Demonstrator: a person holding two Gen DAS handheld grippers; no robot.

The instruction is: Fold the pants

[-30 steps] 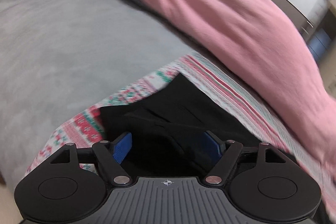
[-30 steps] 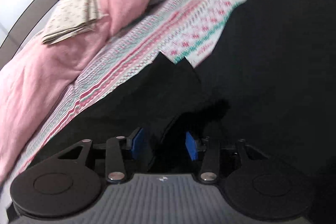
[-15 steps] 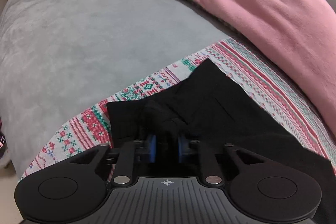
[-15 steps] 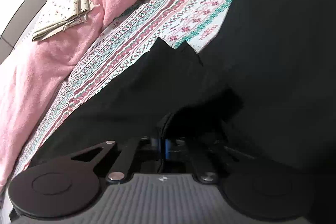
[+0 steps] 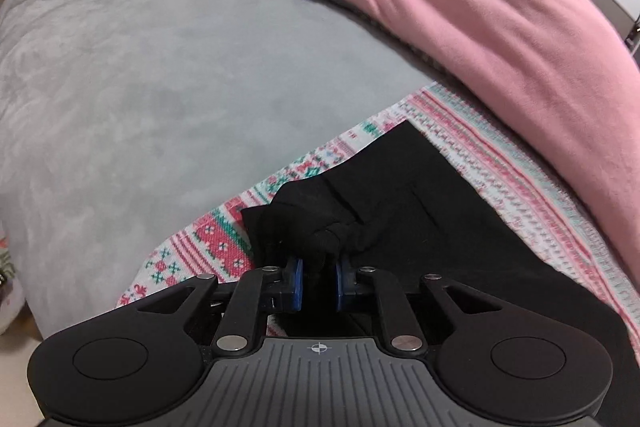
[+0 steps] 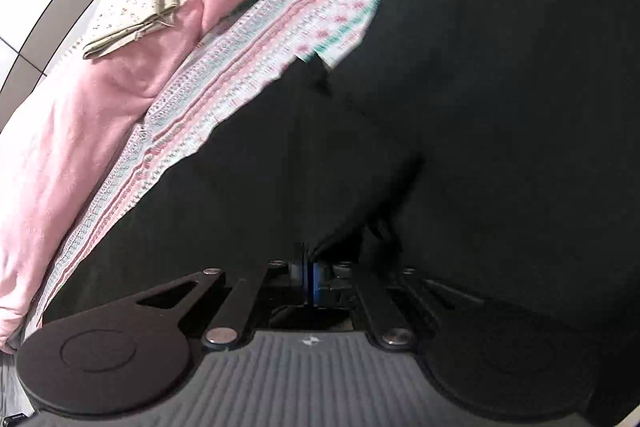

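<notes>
Black pants [image 5: 420, 211] lie spread on a patterned red, white and green blanket [image 5: 224, 247]. My left gripper [image 5: 319, 267] is shut on a bunched fold at the pants' near left corner, with cloth puckered just beyond the blue pads [image 5: 297, 277]. In the right wrist view the pants [image 6: 280, 167] fill the middle. A dark fold of them runs down between the nearly touching pads of my right gripper [image 6: 311, 267]. Its jaws are opening slightly, with the cloth still pinched. I cannot tell what the black mass [image 6: 520, 67] at the right is.
A pink blanket [image 5: 480, 27] is heaped along the far side of the patterned one, also in the right wrist view as the pink blanket [image 6: 100, 115]. A folded cream cloth [image 6: 140, 7] rests on it. A grey bed cover [image 5: 180, 67] spreads to the left. Cabinet doors stand behind.
Both grippers went from open around the black cloth to closed on it. The left corner of the pants has bunched up and shifted. The right view has swung, with more black cloth filling it.
</notes>
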